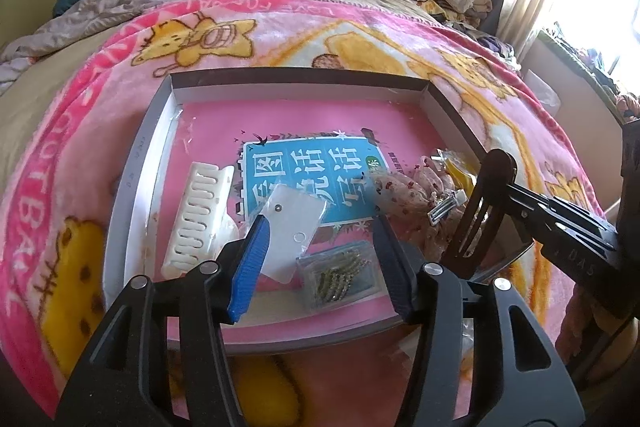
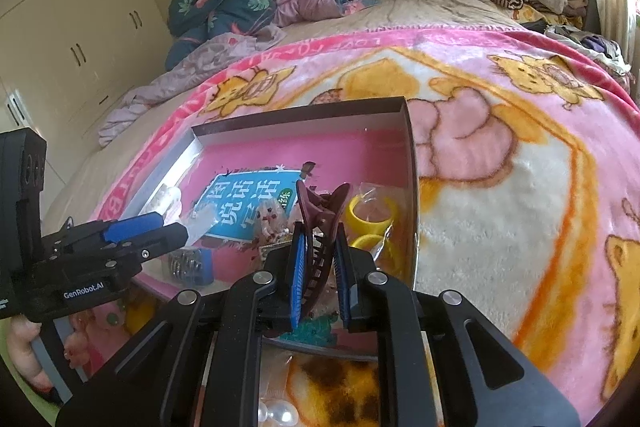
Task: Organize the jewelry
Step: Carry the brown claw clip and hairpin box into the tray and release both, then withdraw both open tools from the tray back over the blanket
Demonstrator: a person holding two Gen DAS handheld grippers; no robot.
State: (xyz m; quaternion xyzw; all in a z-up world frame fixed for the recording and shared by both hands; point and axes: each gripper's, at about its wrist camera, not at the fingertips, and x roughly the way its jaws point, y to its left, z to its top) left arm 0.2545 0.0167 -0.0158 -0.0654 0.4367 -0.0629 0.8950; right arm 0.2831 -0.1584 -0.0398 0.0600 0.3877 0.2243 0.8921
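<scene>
Setting: a shallow box (image 1: 132, 163) with a pink floor lies on a pink cartoon blanket (image 2: 500, 155) spread over a bed.
Right gripper (image 2: 320, 259): clenched on a dark red claw clip (image 2: 320, 211), its blue pads pinching the clip's toothed body; the clip's handles stick up past the fingertips, above the box's right side.
Left gripper (image 1: 320, 227): released, jaws apart over the near edge of the box; a small clear packet (image 1: 294, 227) leans on the left blue finger and no pad presses it.
Already in the box: a white comb clip (image 1: 198, 223) by the left wall, a clear case of gold pins (image 1: 342, 273) at the near edge, a floral scrunchie (image 1: 404, 187) and yellow rings in a bag (image 2: 370, 219) toward the right wall.
Step in hand: probably setting the claw clip down inside the box.
How to do it well: aim for bare pink floor, since the right side is crowded; lower until the clip rests, then open, so it does not bounce over the low wall.
Watch for: the two grippers are near each other; keep the left one clear.
</scene>
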